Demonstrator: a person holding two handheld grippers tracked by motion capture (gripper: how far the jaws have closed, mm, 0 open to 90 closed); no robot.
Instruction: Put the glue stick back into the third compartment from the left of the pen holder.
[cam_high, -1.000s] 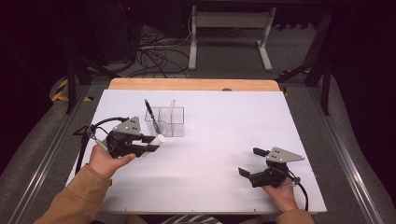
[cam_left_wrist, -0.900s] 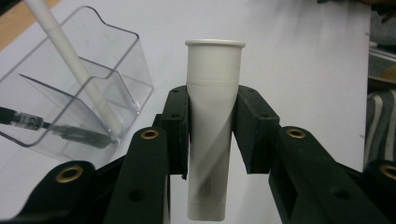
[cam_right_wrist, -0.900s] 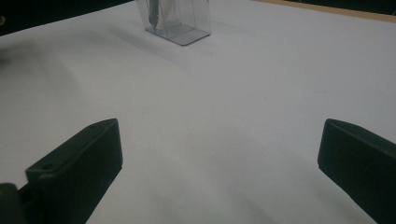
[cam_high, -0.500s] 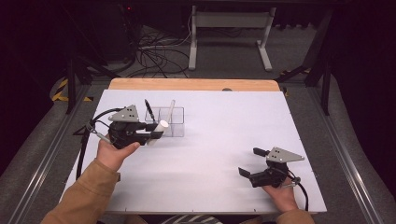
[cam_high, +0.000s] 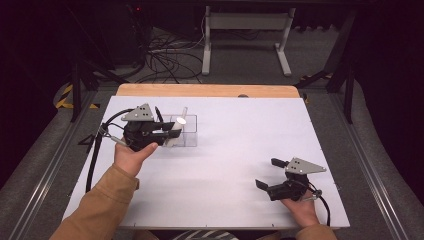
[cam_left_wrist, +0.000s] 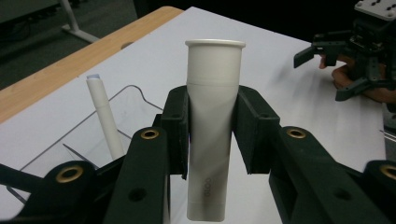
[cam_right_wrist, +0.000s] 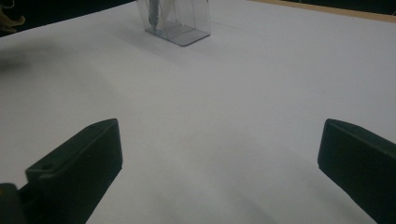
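Left gripper (cam_left_wrist: 211, 140) clamps a white tube (cam_left_wrist: 212, 126) mid-body, tube upright, held just over the clear holder (cam_high: 184, 131). White pen (cam_left_wrist: 105, 116) stands in holder. Right gripper (cam_high: 270, 174) jaws wide apart, low over table (cam_high: 240, 150), well apart.

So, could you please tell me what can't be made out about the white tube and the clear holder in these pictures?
- White tube: its lower end is cut off by the bottom edge of the left gripper view; its small print is blurred.
- Clear holder: its top is cut off by the right gripper view's upper edge.
- Holder contents: too small in the high view.
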